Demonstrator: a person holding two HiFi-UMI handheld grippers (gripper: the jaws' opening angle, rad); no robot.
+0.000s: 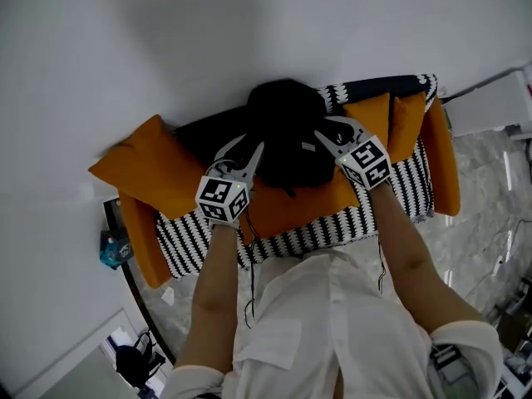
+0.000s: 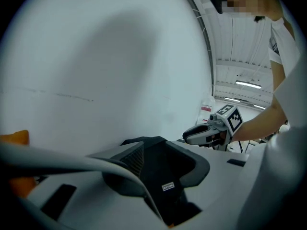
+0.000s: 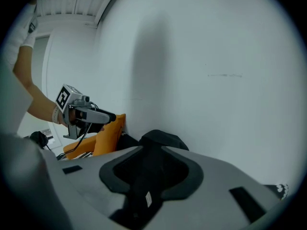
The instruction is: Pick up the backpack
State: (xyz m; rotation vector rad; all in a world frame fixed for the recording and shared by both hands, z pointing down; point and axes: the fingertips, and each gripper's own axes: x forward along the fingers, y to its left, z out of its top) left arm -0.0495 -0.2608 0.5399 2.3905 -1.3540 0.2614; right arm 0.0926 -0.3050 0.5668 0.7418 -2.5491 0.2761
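While upright on sofa (image 1: 332, 227), backpack (image 1: 287, 131), top skyward, between left claw (image 1: 245, 148) and right claw (image 1: 326, 127), both released.

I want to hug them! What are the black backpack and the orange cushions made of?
Backpack: probably woven fabric, matte black. It sags in a soft lump and doesn't shine. Orange cushions: likely cloth over stuffing, matte, because they look plump with rounded corners.

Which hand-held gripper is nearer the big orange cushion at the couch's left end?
Left. The left hand-held gripper is at the side of the backpack facing that cushion; the right hand-held gripper is at its far side.
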